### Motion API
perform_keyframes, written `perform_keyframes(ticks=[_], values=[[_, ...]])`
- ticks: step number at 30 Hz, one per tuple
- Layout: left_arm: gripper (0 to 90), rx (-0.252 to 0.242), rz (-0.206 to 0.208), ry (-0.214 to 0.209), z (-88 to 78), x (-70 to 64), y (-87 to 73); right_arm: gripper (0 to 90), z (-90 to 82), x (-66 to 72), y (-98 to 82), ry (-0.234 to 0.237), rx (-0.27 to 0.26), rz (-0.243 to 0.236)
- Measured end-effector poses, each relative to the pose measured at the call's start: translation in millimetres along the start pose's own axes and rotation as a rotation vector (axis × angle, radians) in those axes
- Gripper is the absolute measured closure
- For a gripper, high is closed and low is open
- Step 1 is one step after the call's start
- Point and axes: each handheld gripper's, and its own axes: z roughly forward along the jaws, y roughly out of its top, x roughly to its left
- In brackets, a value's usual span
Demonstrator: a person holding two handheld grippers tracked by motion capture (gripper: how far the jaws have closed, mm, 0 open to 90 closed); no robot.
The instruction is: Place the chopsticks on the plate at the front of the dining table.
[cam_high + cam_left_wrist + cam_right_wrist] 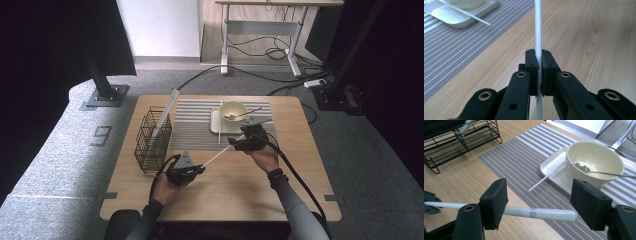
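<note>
Your left gripper [538, 62] clamps one white chopstick [541, 213]; your right gripper [544, 206] jaws stand open around its thick end. Close off-centre and it could twist loose onto the desk [235, 190].

You have a light wooden surface [235, 185] at the centre of the high view; a grey striped mat [195, 125] lies on its upper middle; a black wire rack [152, 140] stands at the mat's left edge; a small white tray [216, 122] sits on the mat's right part, carrying a cream bowl [233, 111].
</note>
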Motion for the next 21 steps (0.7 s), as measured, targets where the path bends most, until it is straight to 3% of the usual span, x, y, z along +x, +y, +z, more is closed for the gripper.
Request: perform_keyframes(ticks=[2, 7, 16, 21], values=[[85.2, 0.01, 0.0, 0.001, 1.0, 0.0, -0.5, 29.5, 8.7, -3.0, -5.8, 0.005, 0.011, 0.012], [85.3, 0.027, -0.012, 0.006, 2.6, 0.7, -1.2, 27.7, 10.5, -3.9, -6.3, 0.017, 0.004, 0.017], [85.3, 0.062, -0.047, 0.019, 3.3, 4.7, -3.1, 18.0, -10.2, -7.3, -4.8, 0.016, -0.007, -0.013], [85.3, 0.086, -0.056, 0.017, 5.7, 4.8, -4.5, 13.5, -20.2, -11.5, -11.8, 0.033, 0.019, -0.019]])
